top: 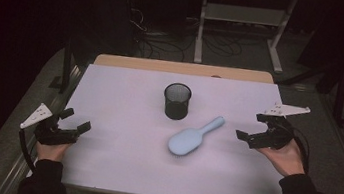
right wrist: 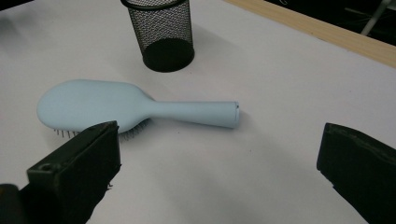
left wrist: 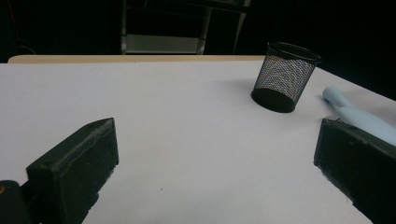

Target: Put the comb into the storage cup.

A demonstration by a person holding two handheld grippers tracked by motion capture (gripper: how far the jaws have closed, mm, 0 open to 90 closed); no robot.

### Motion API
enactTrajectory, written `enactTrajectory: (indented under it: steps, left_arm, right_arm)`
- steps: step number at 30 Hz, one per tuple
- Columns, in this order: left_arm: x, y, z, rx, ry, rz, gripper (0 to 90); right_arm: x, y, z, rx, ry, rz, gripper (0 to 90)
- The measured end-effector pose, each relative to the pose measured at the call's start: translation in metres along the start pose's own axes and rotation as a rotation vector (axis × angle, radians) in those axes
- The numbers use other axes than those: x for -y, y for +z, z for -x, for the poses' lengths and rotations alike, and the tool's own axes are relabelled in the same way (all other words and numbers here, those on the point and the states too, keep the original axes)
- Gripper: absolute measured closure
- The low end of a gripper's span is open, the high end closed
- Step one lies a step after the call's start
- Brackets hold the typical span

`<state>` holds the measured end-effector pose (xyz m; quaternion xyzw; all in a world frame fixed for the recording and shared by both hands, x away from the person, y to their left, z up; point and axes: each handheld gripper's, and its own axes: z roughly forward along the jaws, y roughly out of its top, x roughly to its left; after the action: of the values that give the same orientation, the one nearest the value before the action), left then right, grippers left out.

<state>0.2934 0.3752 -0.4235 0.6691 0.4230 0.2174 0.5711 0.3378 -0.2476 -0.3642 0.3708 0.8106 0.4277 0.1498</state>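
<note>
Open right tongs, hairbrush near, bare table between.

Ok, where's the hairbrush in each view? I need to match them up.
High view: hairbrush lies centre-right on the table, handle pointing away.
Left gripper view: its handle at the right edge.
Right gripper view: centre-left, bristles down.
Shared landmark: the black mesh cup just beyond it.

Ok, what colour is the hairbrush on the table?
Pale blue; the hairbrush shows best in the right gripper view.
</note>
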Motion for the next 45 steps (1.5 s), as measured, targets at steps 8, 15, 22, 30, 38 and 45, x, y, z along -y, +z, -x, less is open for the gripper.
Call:
enactTrajectory:
  steps: [8,15,22,30,38,45]
  left_arm:
    - [0.0,0.0,0.0,-0.001,0.0,0.0,0.0]
    - [0.0,0.0,0.0,0.0,0.0,0.0,0.0]
    - [0.0,0.0,0.0,0.0,-0.001,0.0,0.0]
    - [0.0,0.0,-0.001,-0.005,0.002,0.0,0.0]
    - [0.0,0.0,-0.001,-0.008,0.004,-0.001,0.0]
    - [0.0,0.001,-0.001,-0.006,0.004,0.0,0.0]
  right_arm:
    - [-0.011,0.005,-0.001,-0.015,-0.017,-0.014,0.0]
    - [-0.017,0.01,0.001,-0.016,-0.008,-0.018,0.0]
    - [-0.025,0.02,0.006,-0.014,-0.01,-0.048,0.0]
    - [-0.034,0.03,0.006,-0.019,-0.02,-0.068,0.0]
    - [-0.044,0.044,0.008,-0.038,-0.038,-0.078,2.2]
    - [-0.045,0.053,0.009,-0.055,-0.051,-0.07,6.2]
